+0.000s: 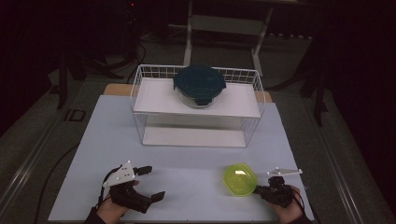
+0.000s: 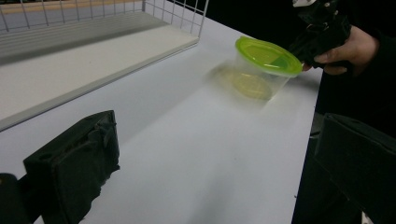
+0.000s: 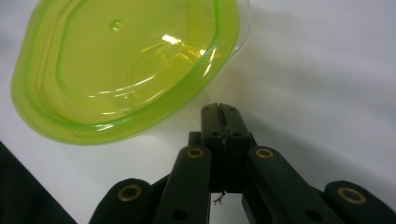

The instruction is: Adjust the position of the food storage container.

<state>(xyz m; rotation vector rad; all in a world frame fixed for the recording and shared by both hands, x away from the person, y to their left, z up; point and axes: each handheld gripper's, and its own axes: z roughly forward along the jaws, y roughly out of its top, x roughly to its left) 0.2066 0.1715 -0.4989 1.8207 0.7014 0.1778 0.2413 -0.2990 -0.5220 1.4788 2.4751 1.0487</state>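
- Holding the green-lidded container point(image 1: 239, 179) by its near edge, the right gripper point(image 1: 259, 189) has its jaws pressed together on the rim; the right gripper view shows the two black jaws meeting just under the lid's lip.
- The container is at the near right of the white table point(image 1: 187, 186); in the left gripper view it looks tilted and seems lifted a little off the surface, though motion blur makes that uncertain.
- The left gripper point(image 1: 152, 183) rests at the near left with its jaws spread wide and nothing between them.
- A wire shelf rack point(image 1: 140, 88) stands at the far side, with a dark-lidded glass bowl point(image 1: 200, 86) on its upper board; the lower board looks free.
- To do this step well, I would keep the pinch firm and the lid level, since a grip at one edge lets the tub swing; the free gripper could steady the far side.
- Hard to make out: whether the jaws grip lid, wall or both, and what is inside; the clear wall shows only a yellow tint.
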